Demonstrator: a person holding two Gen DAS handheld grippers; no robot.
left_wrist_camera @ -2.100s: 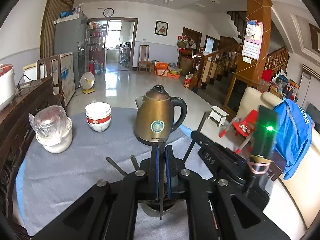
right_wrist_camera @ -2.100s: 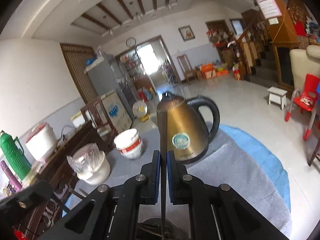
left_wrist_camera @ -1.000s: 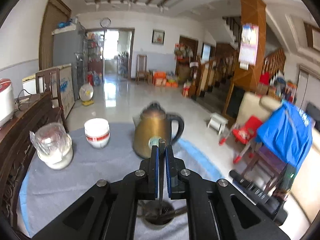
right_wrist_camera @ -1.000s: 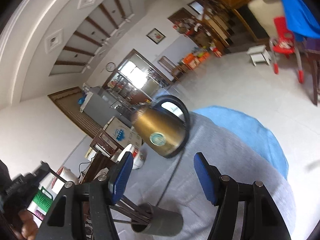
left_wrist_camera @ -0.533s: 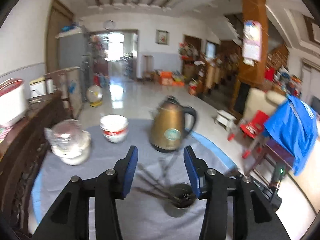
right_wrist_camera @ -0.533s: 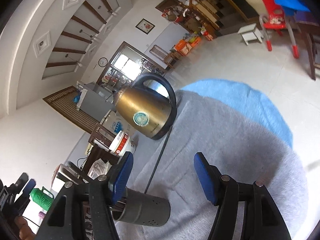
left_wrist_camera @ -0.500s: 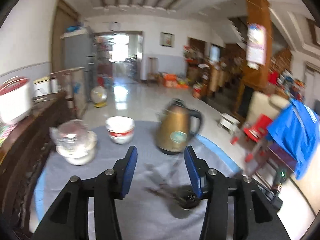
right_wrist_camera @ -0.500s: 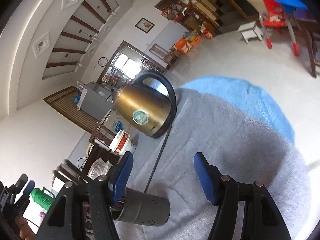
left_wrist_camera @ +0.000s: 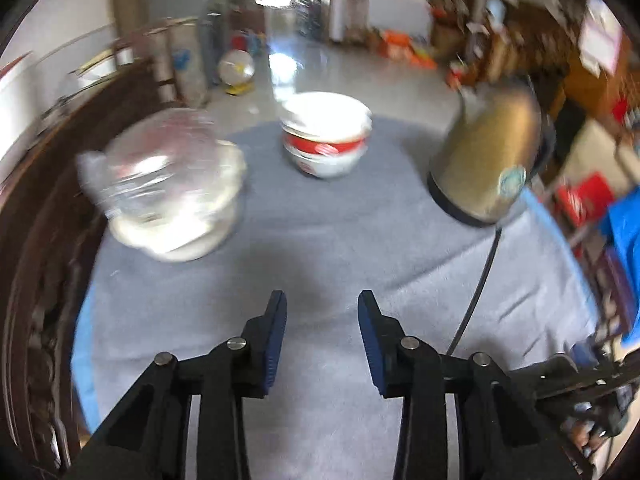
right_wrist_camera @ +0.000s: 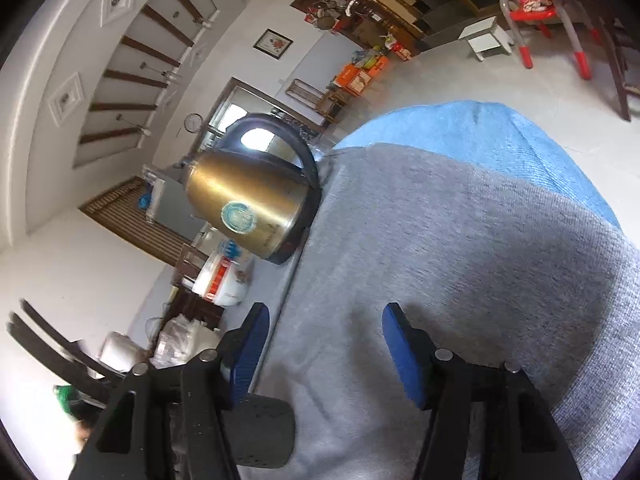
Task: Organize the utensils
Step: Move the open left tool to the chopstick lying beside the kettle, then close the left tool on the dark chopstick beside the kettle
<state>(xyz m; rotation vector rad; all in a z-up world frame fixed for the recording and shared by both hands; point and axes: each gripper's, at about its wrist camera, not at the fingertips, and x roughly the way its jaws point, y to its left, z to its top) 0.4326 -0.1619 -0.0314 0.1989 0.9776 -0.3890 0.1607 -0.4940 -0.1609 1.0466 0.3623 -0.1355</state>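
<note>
My left gripper [left_wrist_camera: 322, 298] hangs over bare grey cloth [left_wrist_camera: 320, 240]; its jaws are closing with nothing between the blue pads. My right gripper [right_wrist_camera: 325, 312] is low over the same cloth and rolled to one side, and its jaws are also closing on nothing. A dark grey perforated utensil holder [right_wrist_camera: 264, 432] sits just outside my right gripper's left finger [right_wrist_camera: 248, 352]. Dark utensil handles [right_wrist_camera: 44, 336] stick out of it toward the left edge. The left wrist view is blurred, and the holder does not show clearly there.
A brass kettle [left_wrist_camera: 488, 160] stands at the back right, its black cord [left_wrist_camera: 476, 280] trailing forward across the cloth. Stacked red-and-white bowls [left_wrist_camera: 326, 140] and a plastic-wrapped bowl [left_wrist_camera: 172, 200] stand at the back. A dark wooden sideboard [left_wrist_camera: 40, 240] borders the left.
My left gripper let go of a thin utensil over the holder, then swung left and down over bare cloth, its jaws narrowing. My right gripper sank closer to the table beside the holder.
</note>
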